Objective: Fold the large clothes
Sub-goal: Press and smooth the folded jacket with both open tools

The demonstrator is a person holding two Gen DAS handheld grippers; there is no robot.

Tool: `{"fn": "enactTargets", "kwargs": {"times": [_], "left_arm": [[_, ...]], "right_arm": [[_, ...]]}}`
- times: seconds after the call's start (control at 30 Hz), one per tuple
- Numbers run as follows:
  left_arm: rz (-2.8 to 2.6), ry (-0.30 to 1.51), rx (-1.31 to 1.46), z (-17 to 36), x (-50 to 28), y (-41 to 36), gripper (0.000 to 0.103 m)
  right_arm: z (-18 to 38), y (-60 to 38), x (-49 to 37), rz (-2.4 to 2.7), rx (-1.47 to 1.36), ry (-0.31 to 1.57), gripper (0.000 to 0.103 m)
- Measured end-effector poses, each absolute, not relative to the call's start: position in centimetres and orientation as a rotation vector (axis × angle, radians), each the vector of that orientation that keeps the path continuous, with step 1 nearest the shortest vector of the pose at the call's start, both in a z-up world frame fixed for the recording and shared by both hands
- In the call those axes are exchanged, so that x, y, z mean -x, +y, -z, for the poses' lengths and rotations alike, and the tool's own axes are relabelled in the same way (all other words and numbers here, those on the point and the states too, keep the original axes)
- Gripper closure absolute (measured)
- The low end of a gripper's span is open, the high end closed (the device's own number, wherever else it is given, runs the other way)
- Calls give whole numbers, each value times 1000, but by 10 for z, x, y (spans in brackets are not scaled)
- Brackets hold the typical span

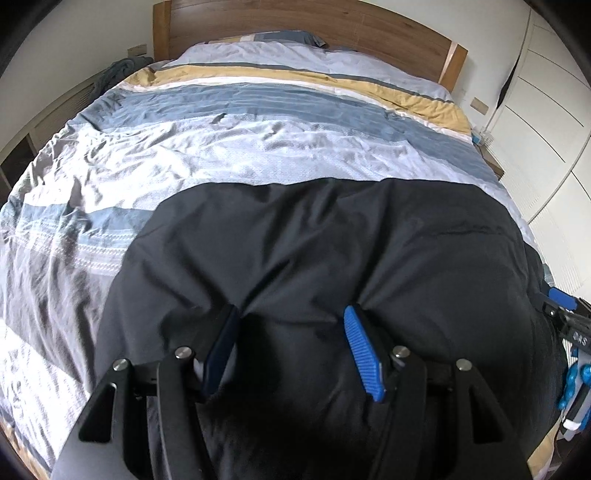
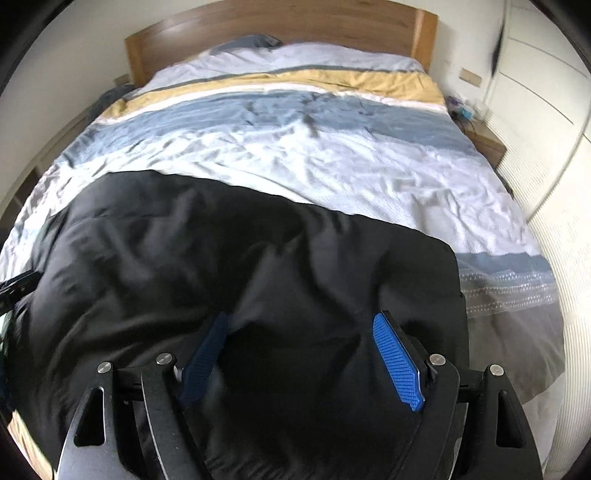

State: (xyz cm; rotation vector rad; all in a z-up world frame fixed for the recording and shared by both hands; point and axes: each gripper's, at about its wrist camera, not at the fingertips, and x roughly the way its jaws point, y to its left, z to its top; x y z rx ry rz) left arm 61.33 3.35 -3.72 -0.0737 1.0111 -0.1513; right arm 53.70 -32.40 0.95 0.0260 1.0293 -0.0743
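Observation:
A large black garment (image 1: 314, 251) lies spread across the near end of the bed; it also fills the lower part of the right wrist view (image 2: 229, 258). My left gripper (image 1: 291, 317) is open, its blue pads (image 1: 364, 354) pressed down into the cloth near its near edge, with fabric bulging between the jaws. My right gripper (image 2: 301, 321) is open too, its blue pads (image 2: 397, 362) set in the cloth close to the garment's right side. The right gripper also shows at the right edge of the left wrist view (image 1: 565, 317).
The bed has a striped duvet (image 1: 221, 147) in white, blue, grey and yellow, with a wooden headboard (image 1: 295, 26) behind. A white wardrobe (image 1: 546, 110) stands to the right, with a small bedside table (image 2: 487, 144). A low unit (image 1: 44, 122) runs along the left.

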Motion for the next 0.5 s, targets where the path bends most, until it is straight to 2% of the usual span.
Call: {"fn": "enactTargets", "kwargs": {"times": [0.23,0.5], "left_arm": [[128,983,64,26,-575,44,45],[129,978,45,28,-543,46,45]], "right_arm": [[-26,-279,-497,-68,-2,989,22],[-17,-260,-472,-97,-13,1015,21]]}}
